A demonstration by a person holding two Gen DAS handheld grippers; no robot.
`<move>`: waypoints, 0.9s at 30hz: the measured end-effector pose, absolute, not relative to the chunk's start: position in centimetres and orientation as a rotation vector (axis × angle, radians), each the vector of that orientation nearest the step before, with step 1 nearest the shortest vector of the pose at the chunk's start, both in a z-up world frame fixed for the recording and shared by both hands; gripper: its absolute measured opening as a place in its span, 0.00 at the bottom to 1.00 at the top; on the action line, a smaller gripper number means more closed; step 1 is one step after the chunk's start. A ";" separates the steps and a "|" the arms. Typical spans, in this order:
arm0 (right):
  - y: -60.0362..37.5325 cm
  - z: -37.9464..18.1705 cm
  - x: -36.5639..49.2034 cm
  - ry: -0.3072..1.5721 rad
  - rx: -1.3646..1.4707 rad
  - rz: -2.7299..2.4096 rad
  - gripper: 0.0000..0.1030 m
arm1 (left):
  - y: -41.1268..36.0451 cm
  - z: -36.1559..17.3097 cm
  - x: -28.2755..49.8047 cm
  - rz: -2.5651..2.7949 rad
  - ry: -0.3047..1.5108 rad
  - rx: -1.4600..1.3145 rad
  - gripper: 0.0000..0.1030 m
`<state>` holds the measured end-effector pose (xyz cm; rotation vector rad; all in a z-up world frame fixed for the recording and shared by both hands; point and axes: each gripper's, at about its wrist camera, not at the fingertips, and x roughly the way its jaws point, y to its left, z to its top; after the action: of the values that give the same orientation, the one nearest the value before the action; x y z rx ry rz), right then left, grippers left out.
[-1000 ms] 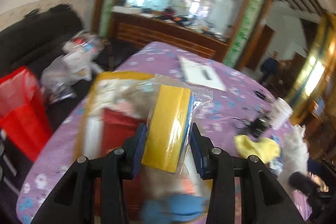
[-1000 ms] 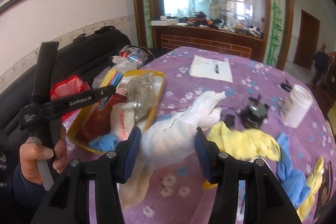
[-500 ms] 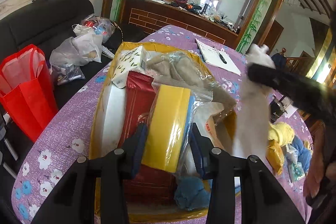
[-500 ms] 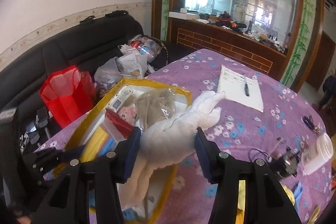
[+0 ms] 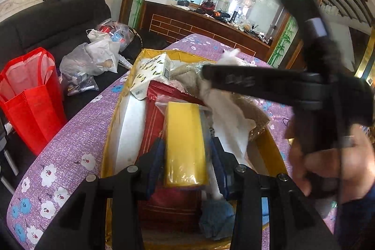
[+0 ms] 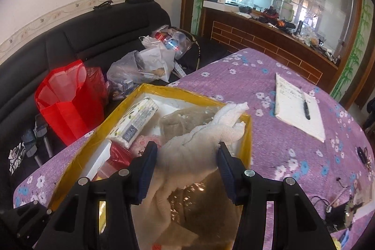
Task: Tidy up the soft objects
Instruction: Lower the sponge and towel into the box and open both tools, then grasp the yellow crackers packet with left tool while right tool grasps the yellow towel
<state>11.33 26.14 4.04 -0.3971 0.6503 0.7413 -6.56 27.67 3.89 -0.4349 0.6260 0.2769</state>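
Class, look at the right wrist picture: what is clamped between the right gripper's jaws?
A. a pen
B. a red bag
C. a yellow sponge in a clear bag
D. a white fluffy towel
D: the white fluffy towel sits pinched in the right gripper, over the yellow box.

The yellow box (image 6: 247, 132) is crowded: tissue pack (image 6: 134, 124), red packet (image 5: 152, 123) and bagged beige cloth (image 6: 185, 117) fill its floor, leaving a bare white strip (image 5: 130, 130) along its left wall. The purple table (image 6: 262, 147) right of the box lies open up to the notepad (image 6: 297, 107)
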 end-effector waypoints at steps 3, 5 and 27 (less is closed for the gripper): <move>26.4 3.2 11.9 0.687 -0.388 0.748 0.57 | 27.7 3.9 -6.5 0.271 0.629 -0.431 0.39; 25.9 3.4 12.3 0.701 -0.358 0.748 0.59 | 27.6 3.9 -6.4 0.268 0.634 -0.428 0.39; 8.0 8.9 4.8 0.575 -0.080 0.751 0.80 | 27.0 4.4 -6.9 0.252 0.592 -0.401 0.71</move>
<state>4.85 8.02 8.87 -0.0795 0.5751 0.7509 -6.89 26.98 4.43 -0.4009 0.5924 0.2515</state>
